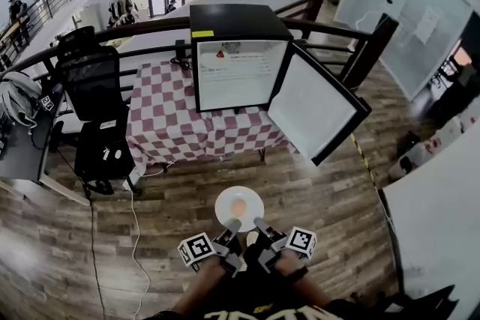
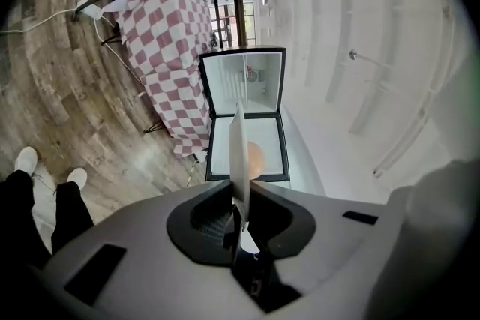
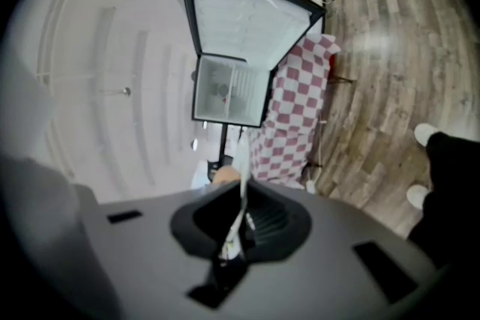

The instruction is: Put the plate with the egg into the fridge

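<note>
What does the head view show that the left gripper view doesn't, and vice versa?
Head view only: the right gripper, the marker cubes, the plate as a full round face.
Left gripper view only: the left gripper with its jaws clamped on the plate's rim, seen edge-on; white shoes.
Both: egg on the plate, open fridge, checkered tablecloth.

A table (image 1: pixel 160 88) under a checked cloth (image 1: pixel 187 137) stands on the wooden floor (image 1: pixel 315 191) and bears the open black fridge (image 1: pixel 234 20).

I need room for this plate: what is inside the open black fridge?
In the open black mini fridge, a white dish with something red sits high on the left; the rest looks bare. What lies behind that dish is covered.
</note>
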{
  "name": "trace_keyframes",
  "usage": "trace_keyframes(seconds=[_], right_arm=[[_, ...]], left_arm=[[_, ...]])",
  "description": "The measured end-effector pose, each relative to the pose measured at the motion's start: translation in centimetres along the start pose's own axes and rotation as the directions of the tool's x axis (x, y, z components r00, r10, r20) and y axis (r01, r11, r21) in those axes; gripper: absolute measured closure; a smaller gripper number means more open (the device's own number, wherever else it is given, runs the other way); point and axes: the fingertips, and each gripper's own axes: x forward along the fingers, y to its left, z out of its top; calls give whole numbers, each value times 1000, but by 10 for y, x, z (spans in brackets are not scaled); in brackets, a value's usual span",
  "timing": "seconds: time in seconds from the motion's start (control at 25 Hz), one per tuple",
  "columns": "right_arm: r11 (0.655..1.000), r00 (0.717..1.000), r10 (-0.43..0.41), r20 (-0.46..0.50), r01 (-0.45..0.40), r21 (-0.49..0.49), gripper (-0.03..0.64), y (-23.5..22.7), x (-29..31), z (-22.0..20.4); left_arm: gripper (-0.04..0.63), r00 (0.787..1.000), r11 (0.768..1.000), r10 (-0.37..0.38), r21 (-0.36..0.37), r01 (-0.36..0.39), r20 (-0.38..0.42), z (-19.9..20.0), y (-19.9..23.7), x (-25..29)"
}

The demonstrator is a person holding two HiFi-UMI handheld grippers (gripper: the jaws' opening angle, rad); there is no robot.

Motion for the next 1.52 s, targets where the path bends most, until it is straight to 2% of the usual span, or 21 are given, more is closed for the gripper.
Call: trace_keyframes(seconds=[0.28, 0.48, 0.6, 0.76, 0.88, 1.12, 1.36, 1.52], right_arm=[[997, 997, 71, -43, -72, -22, 584, 21, 40, 24], [993, 990, 117, -80, -117, 7, 584, 28, 59, 68], [989, 986, 148, -81, -149, -11, 584, 40, 71, 97], [982, 980, 184, -79, -186, -16, 584, 48, 81, 137], [982, 980, 185, -79, -187, -12, 584, 43, 81, 160], [984, 981, 176, -79, -177, -3, 584, 36, 76, 192], [987, 983, 153, -100, -148, 56, 584, 29, 83, 195], [984, 979, 175, -108, -173, 32, 584, 31, 93, 205]], left_arm=[[546, 998, 1000, -29, 3, 29, 59, 40, -12, 24], [546, 995, 1000, -25, 9, 25, 95, 54, -23, 65], [546, 991, 1000, -30, 11, 29, 129, 66, -26, 91], [545, 990, 999, -32, 15, 30, 134, 73, -37, 131], [545, 990, 999, -12, 44, 6, 139, 72, -37, 154], [543, 990, 1000, 6, 23, -10, 142, 60, -35, 189], [543, 981, 998, 69, -9, -69, 181, 61, -21, 192], [541, 980, 997, 79, -30, -75, 181, 67, -20, 202]])
